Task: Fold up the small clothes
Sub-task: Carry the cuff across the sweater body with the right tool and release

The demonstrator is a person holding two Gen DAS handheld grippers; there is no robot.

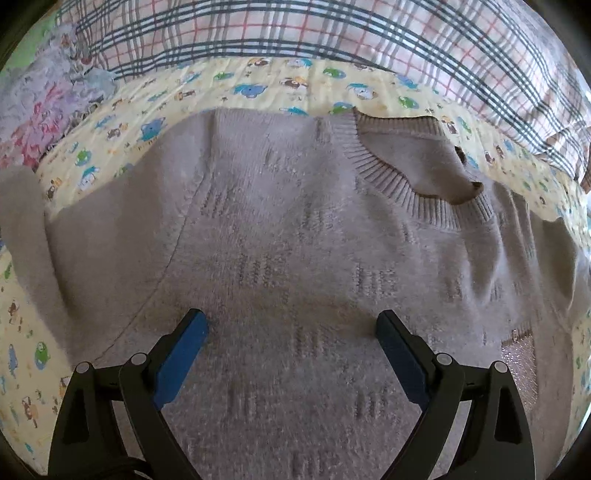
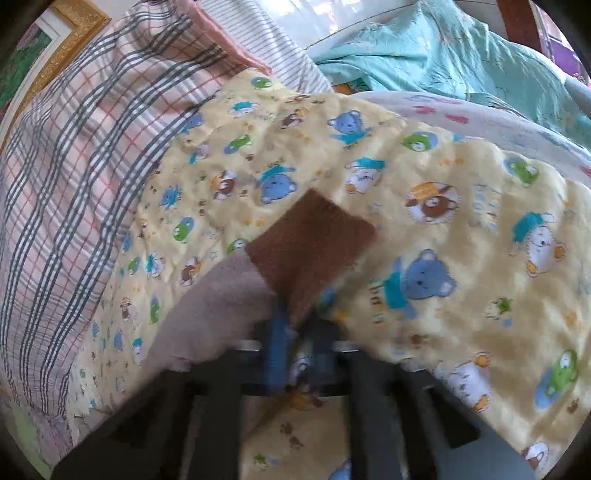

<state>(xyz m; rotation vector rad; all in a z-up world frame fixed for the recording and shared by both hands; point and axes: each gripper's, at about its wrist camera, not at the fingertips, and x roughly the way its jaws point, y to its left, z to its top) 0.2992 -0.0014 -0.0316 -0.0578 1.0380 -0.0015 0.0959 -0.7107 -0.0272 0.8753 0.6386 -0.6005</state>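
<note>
**Sweater spread on the bed, one cuff pinched**

While the left claw (image 1: 291,332) hovers over the chest of the beige knit sweater (image 1: 280,236) with its blue pads (image 1: 183,354) spread wide and nothing between them, the right claw (image 2: 297,332) is drawn narrow onto the brown ribbed cuff (image 2: 314,247) of a sleeve (image 2: 210,306). The sweater lies face up and mostly flat on a yellow bear-print quilt (image 1: 258,86), its ribbed neckline (image 1: 391,173) toward the far side, one sleeve trailing off to the left in the left wrist view. In the right wrist view the cuff fans out beyond the pads, above the quilt; this picture is blurred, so the exact grip point is hard to make out. A plaid blanket (image 1: 295,29) borders the quilt at the far edge, and a turquoise cover (image 2: 443,55) is bunched farther away.
</note>
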